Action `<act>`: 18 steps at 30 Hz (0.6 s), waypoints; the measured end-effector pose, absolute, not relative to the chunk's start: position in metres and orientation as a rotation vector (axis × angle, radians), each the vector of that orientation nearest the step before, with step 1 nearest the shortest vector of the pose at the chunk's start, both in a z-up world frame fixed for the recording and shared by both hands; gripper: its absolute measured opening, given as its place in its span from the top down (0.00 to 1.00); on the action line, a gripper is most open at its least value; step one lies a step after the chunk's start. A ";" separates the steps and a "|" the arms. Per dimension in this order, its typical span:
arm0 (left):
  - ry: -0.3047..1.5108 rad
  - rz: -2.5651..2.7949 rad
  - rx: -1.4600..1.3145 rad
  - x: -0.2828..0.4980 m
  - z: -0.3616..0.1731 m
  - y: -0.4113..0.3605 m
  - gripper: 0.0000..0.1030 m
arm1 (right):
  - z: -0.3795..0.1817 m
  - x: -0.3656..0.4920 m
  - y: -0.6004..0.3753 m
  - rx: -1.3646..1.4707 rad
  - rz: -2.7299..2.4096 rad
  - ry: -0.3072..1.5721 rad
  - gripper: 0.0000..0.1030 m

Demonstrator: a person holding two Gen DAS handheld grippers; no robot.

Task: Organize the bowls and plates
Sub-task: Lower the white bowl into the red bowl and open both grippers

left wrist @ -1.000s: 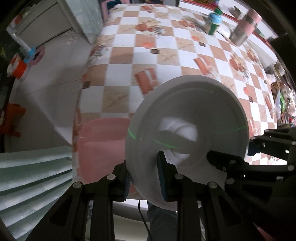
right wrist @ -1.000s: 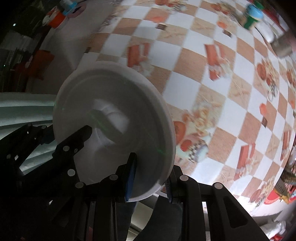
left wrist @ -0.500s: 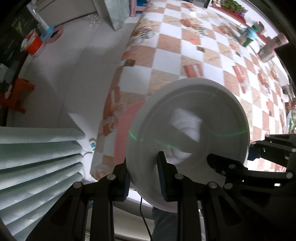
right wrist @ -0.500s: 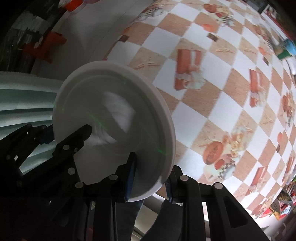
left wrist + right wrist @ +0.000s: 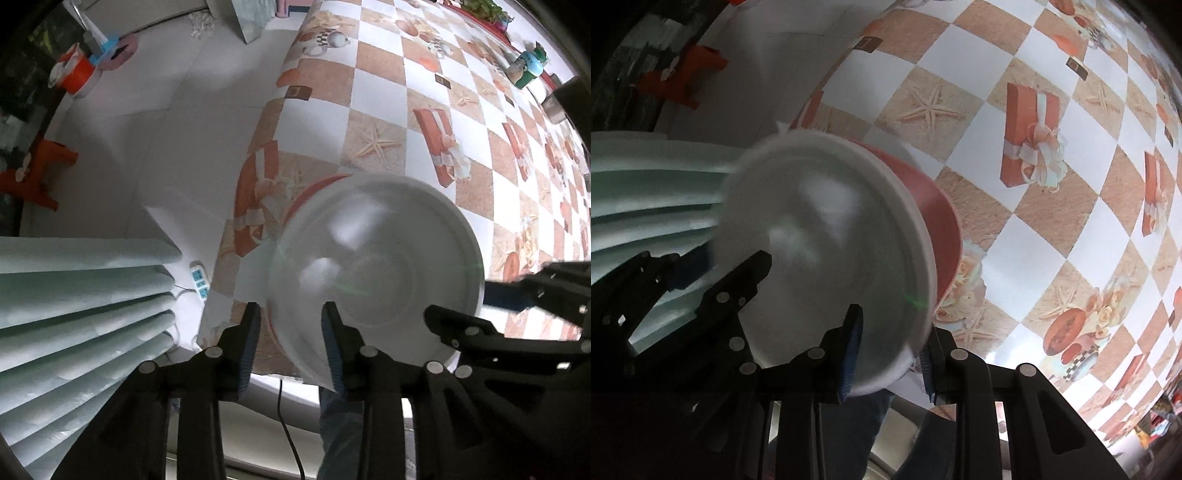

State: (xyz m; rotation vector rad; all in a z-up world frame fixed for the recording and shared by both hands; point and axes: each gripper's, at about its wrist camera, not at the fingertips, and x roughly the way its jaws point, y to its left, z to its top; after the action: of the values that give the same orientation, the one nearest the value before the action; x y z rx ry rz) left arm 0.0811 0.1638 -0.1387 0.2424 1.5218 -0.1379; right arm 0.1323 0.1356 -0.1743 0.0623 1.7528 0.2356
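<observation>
Step in hand: setting the white plate (image 5: 376,266) down onto the red plate (image 5: 938,218) at the counter (image 5: 380,92) corner, near the edge; a release is under way.

Left hand-held gripper (image 5: 290,341): jaws opening. The plate's near rim lies between the blue pads; a gap shows at the left pad, so the pads no longer look pressed on it. Points almost straight down.

Right hand-held gripper (image 5: 888,356): jaws also opening, less wide. The white plate's rim sits between its fingers on the opposite side; the inner pad is close to the rim, and contact is hard to judge through motion blur.

White plate: lies over the red plate, roughly centred, with the red rim showing as a crescent on the far side in both views. Cannot tell whether it is fully seated or a little above.

Judgement: stacking is nearly done. The next move calls for opening both pairs of jaws clear of the rim, then lifting straight up without dragging the plate sideways. Risk: the stack is close to the counter edge, so a snagged rim could shift it outward.
</observation>
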 end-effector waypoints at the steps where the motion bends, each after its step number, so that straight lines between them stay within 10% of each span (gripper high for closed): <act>1: 1.516 -0.132 0.248 0.081 -0.138 0.165 0.60 | -0.175 0.132 0.135 0.042 0.225 1.751 0.63; 6: 1.477 -0.138 0.202 0.076 -0.126 0.175 0.40 | -0.169 0.130 0.116 0.057 0.192 1.723 0.23; 18: 1.489 -0.069 0.241 0.055 -0.123 0.177 0.09 | -0.142 0.094 0.107 0.064 0.164 1.642 0.00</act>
State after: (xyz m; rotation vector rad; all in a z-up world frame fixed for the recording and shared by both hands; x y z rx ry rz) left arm 0.0550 0.1771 -0.1226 0.2407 1.4891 -0.0692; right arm 0.0939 0.1068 -0.1420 0.0645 1.6422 0.1639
